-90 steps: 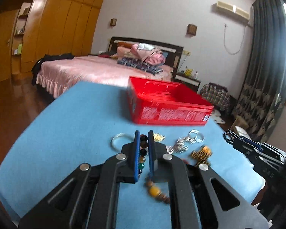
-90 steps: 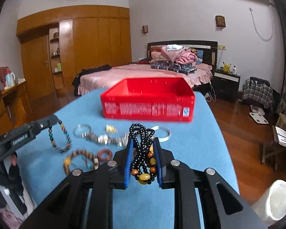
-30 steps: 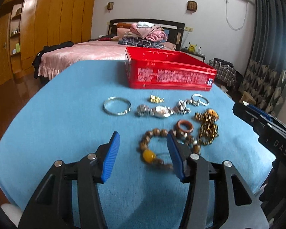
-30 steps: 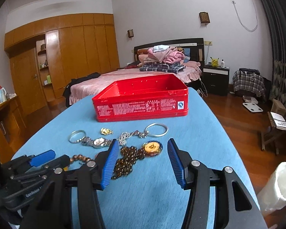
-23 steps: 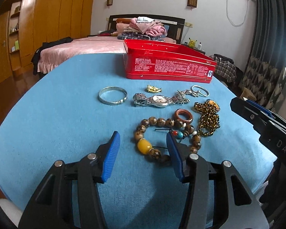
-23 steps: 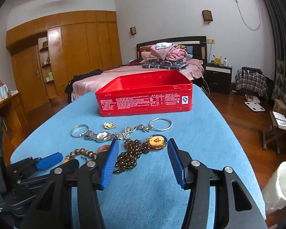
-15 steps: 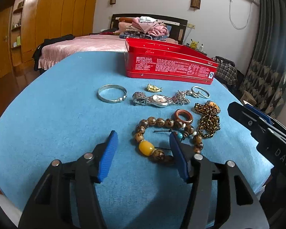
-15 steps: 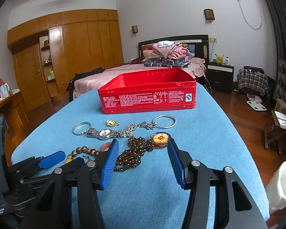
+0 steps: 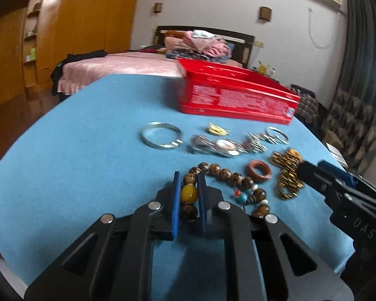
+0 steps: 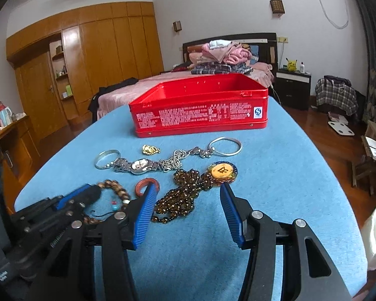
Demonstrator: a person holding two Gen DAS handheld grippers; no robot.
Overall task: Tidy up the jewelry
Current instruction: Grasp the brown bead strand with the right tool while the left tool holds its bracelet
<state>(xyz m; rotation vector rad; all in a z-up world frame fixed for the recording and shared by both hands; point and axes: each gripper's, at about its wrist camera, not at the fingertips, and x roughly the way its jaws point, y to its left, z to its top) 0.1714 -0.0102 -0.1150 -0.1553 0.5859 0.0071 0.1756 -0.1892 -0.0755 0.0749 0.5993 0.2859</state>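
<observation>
My left gripper (image 9: 189, 179) is shut on the brown bead bracelet (image 9: 223, 174), pinching it at its big yellow bead (image 9: 188, 193) on the blue table (image 9: 87, 155). My right gripper (image 10: 188, 194) is open and empty, its jaws either side of the dark bead necklace (image 10: 180, 198) with a gold medallion (image 10: 222, 171). The open red tin box (image 10: 200, 110) stands behind the jewelry. In the right wrist view the left gripper (image 10: 87, 194) lies at lower left beside the bracelet (image 10: 117, 190).
Also on the table lie a silver bangle (image 9: 161, 138), a silver watch (image 10: 136, 165), a gold charm (image 10: 150, 149), a silver chain with a ring (image 10: 225, 145) and a reddish ring (image 9: 259, 174). A bed and wardrobe are behind. The table edge is near on the right.
My left gripper moved forward and shut on the bracelet's yellow bead; it was open 0.5 s ago. My right gripper stayed open and edged closer to the dark necklace.
</observation>
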